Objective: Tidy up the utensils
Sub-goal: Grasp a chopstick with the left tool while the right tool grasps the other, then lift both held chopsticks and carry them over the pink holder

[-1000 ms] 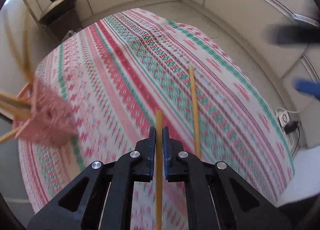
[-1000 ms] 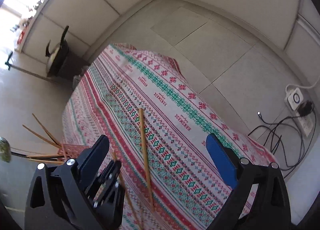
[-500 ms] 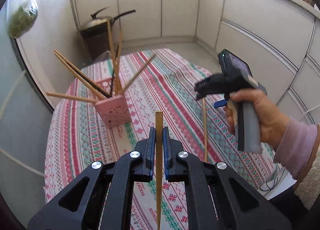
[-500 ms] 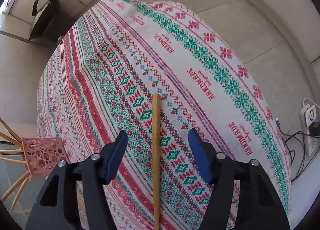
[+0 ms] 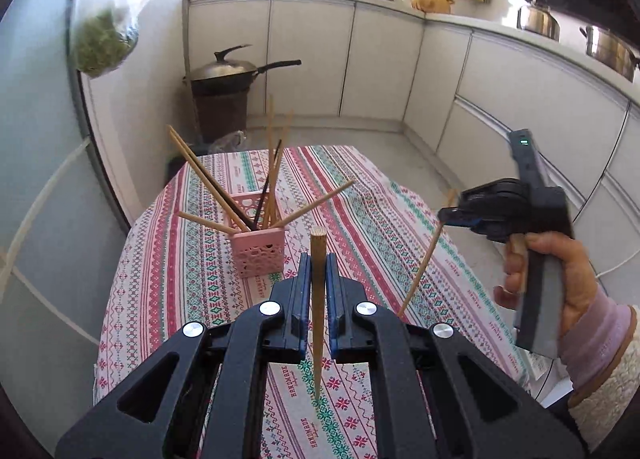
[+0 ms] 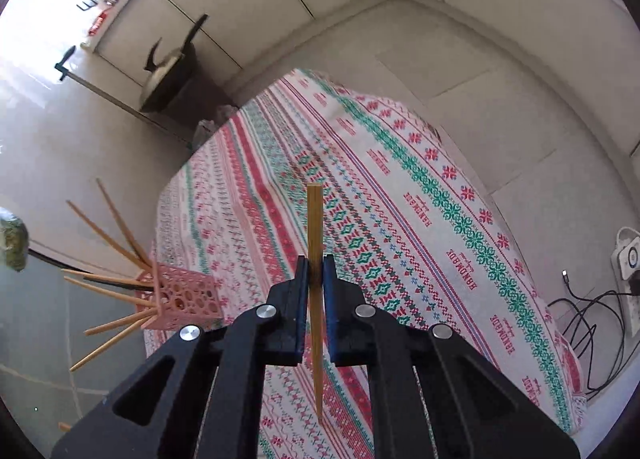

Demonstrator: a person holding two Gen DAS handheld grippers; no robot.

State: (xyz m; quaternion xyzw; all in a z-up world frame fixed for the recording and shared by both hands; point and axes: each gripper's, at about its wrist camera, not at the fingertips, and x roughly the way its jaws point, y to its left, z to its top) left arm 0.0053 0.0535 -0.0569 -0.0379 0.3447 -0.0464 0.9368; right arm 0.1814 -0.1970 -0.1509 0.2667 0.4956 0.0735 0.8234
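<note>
A pink holder [image 5: 259, 249] full of little round holes stands on the striped tablecloth [image 5: 168, 279], at about 11 o'clock from the left gripper [image 5: 318, 259]. Many wooden chopsticks [image 5: 208, 179] stick out of the pink holder and fan out all ways, some nearly upright, some leaning low to the sides. One thin dark stick [image 5: 266, 195] is in there too. The left gripper has its two blue tips pressed tight on a chopstick [image 5: 318, 299], which stands up with its flat blunt end on top and its thin point down near the cloth. It is light brown wood, thick at the top and narrow at the bottom. The right gripper [image 6: 315, 273] is pinching a second chopstick [image 6: 314, 243] the same way, with the square end sticking out past its tips toward 12 o'clock and the thin point back toward the camera. Both sticks are up in the air, not lying on the cloth. The left camera shows the right gripper from the outside at 3 o'clock, with a hand [image 5: 560, 279] in a pale purple sleeve around its gray handle and the second chopstick hanging down at a slant. It also shows white cabinets [image 5: 312, 59], a wok [image 5: 228, 71] on a dark stand, and pots [image 5: 608, 49] on the counter. The right camera looks down more and shows the holder at 9 o'clock, the floor, and a power strip [image 6: 630, 259] with black wires at 3 o'clock. The green thing at the left edge is too blurry to name.
</note>
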